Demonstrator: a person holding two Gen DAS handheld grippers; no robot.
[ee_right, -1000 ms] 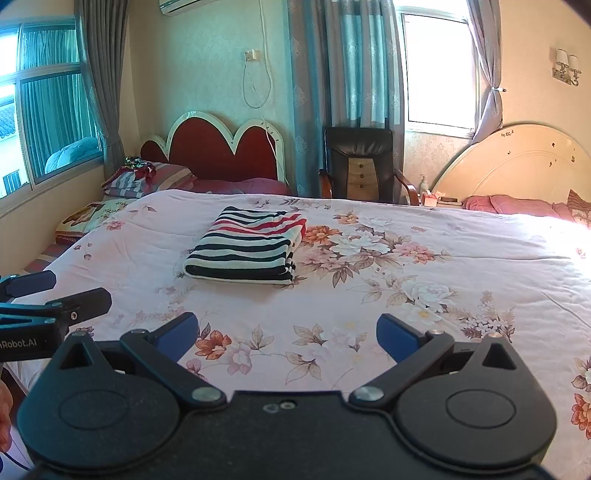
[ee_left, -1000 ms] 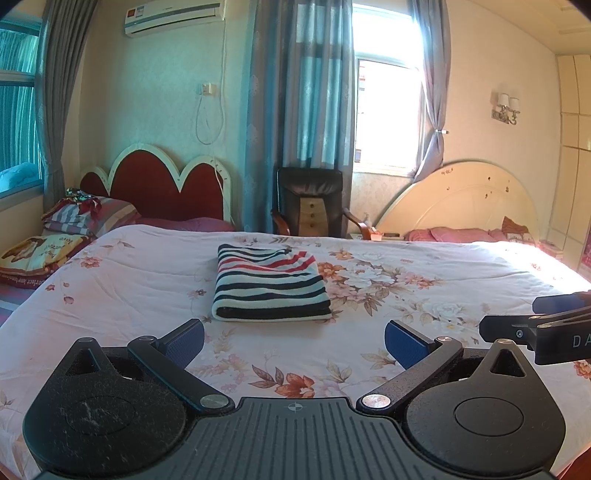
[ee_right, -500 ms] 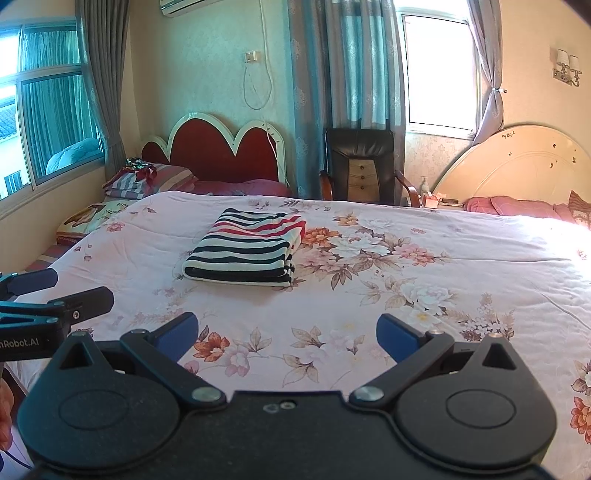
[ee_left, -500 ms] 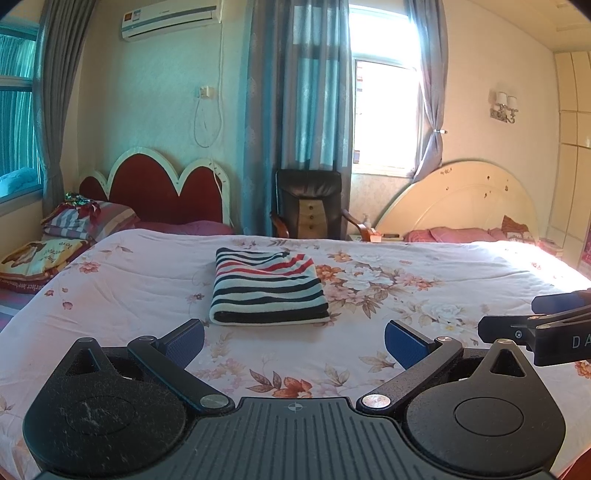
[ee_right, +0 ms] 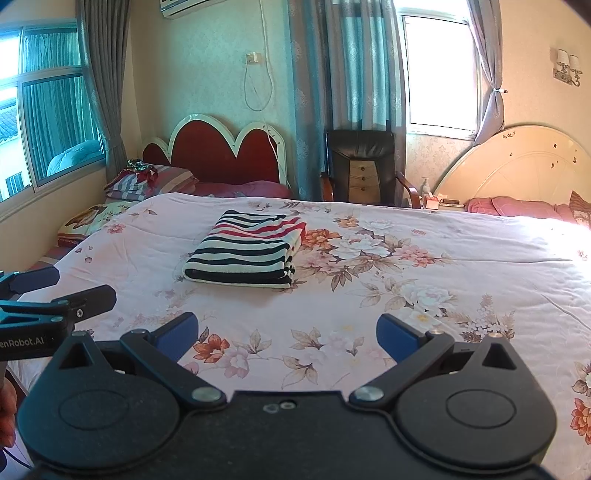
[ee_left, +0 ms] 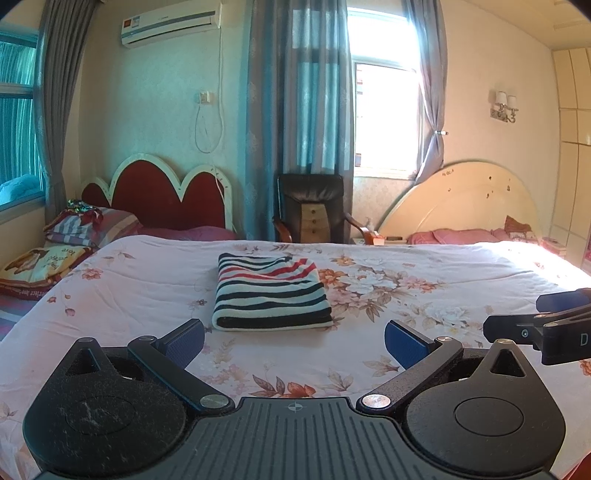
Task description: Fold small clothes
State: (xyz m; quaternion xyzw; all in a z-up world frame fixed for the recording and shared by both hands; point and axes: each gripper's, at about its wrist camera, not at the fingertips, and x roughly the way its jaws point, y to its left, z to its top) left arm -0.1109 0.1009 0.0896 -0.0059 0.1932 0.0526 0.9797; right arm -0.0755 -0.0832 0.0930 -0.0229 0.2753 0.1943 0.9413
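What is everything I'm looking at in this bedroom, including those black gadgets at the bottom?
Folded garment: one, black, white and red stripes, lying on the bed.
Bed cover: one, pale pink with flowers, across the big bed.
Red headboard: one, back left.
Cream headboard: one, back right.
Chair: one, black, between the headboards.
Air conditioner: one, white, high on the wall.
Left gripper: black, blue pads, open, empty.
Right gripper: same, open, empty.
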